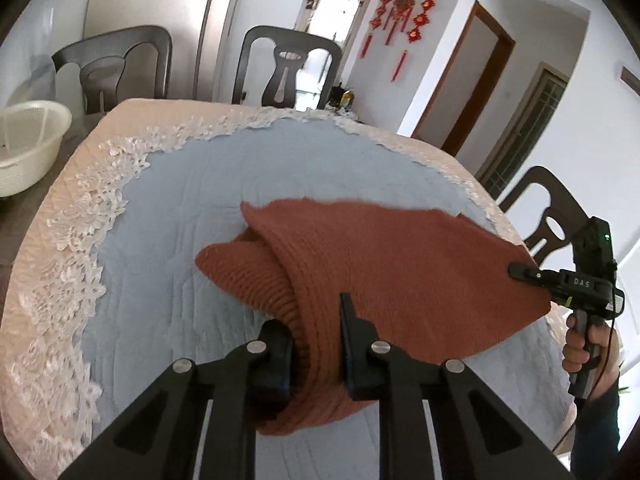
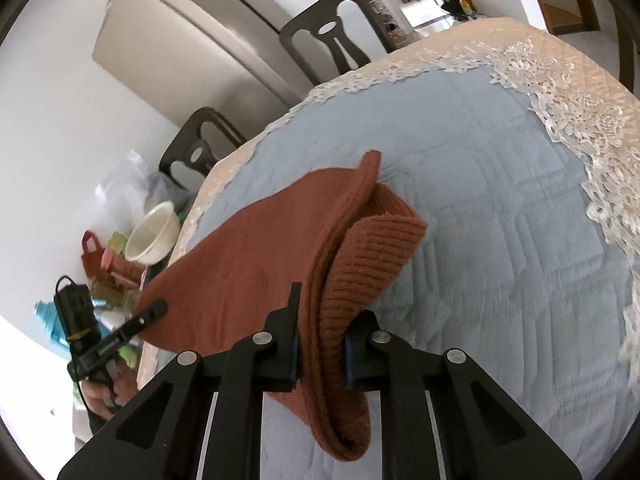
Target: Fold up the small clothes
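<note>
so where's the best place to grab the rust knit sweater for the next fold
At its two side edges, where the left gripper and right gripper are shut on the rust knit sweater already. It hangs doubled over the blue quilt, so the bunched edges give thick, firm holds.

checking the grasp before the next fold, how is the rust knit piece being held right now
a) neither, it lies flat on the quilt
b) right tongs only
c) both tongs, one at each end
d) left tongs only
c: the left tongs clamp one end of the rust knit garment and the right tongs clamp the other, the cloth stretched between them above the blue quilt.
</note>
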